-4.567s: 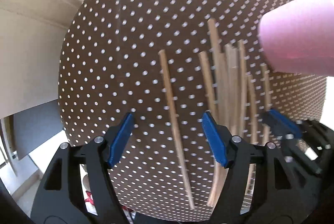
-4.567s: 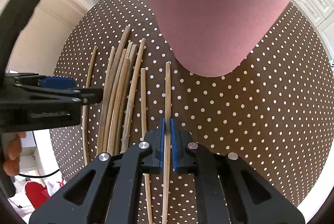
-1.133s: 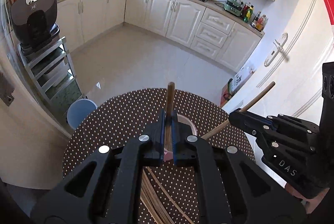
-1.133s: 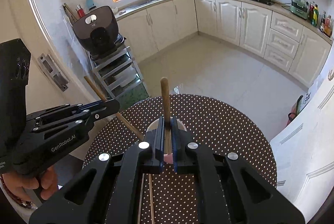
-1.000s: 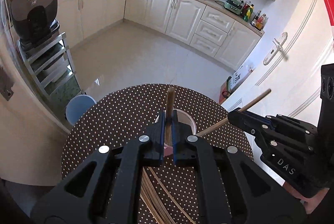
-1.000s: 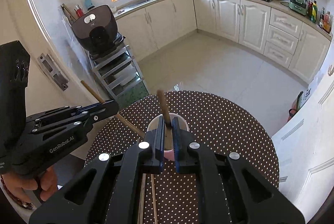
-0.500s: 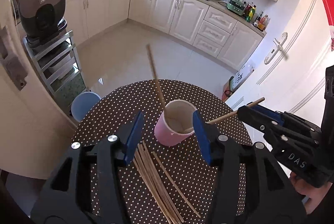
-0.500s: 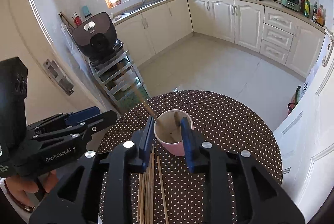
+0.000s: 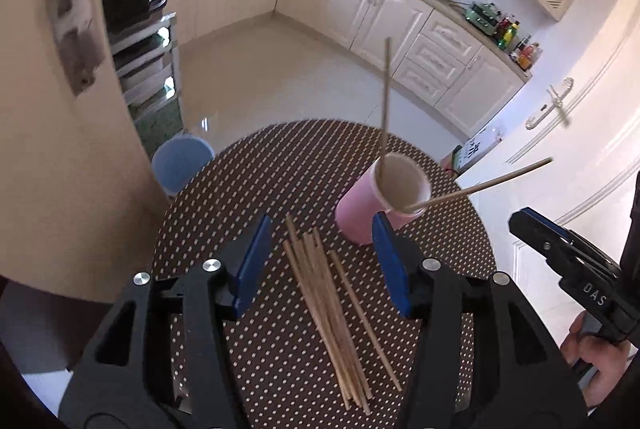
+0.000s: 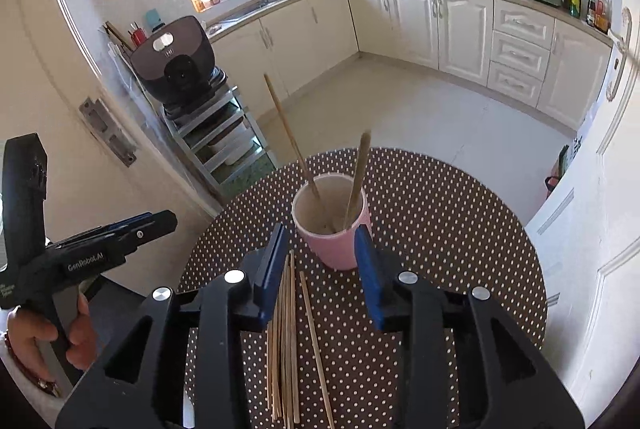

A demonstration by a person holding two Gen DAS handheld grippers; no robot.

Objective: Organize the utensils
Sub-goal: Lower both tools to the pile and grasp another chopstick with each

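At the centre of the left wrist view stands a round desk (image 9: pixel 240 189) under a brown cloth with white dots. The left claw (image 9: pixel 322 265) is spread wide and empty, its blue pads on either side of a bundle of wooden chopsticks (image 9: pixel 328 317) that lies flat on the cloth, running from 11 o'clock toward 5 o'clock. A pink cup (image 9: pixel 360 209) stands upright at about 1 o'clock from the claw, just beyond the right pad. Two chopsticks rest inside it: one chopstick (image 9: pixel 385 101) leans toward 12 o'clock, the other chopstick (image 9: pixel 488 183) leans over the rim toward 3 o'clock. The right claw (image 9: pixel 536 229) shows at the 3 o'clock edge; whether its jaws are apart cannot be told from here. A blue bin (image 9: pixel 180 165) stands on the floor at 10 o'clock, beside the desk.

From the right wrist view, the right claw (image 10: pixel 322 263) is likewise wide apart and holds nothing. The pink cup (image 10: pixel 332 229) stands between and just beyond its pads, at 12 o'clock, with both sticks inside. The loose chopsticks (image 10: pixel 286 341) lie on the cloth below the left pad. The left claw (image 10: pixel 154 219) appears at 9 o'clock, held in a hand (image 10: pixel 60 341).
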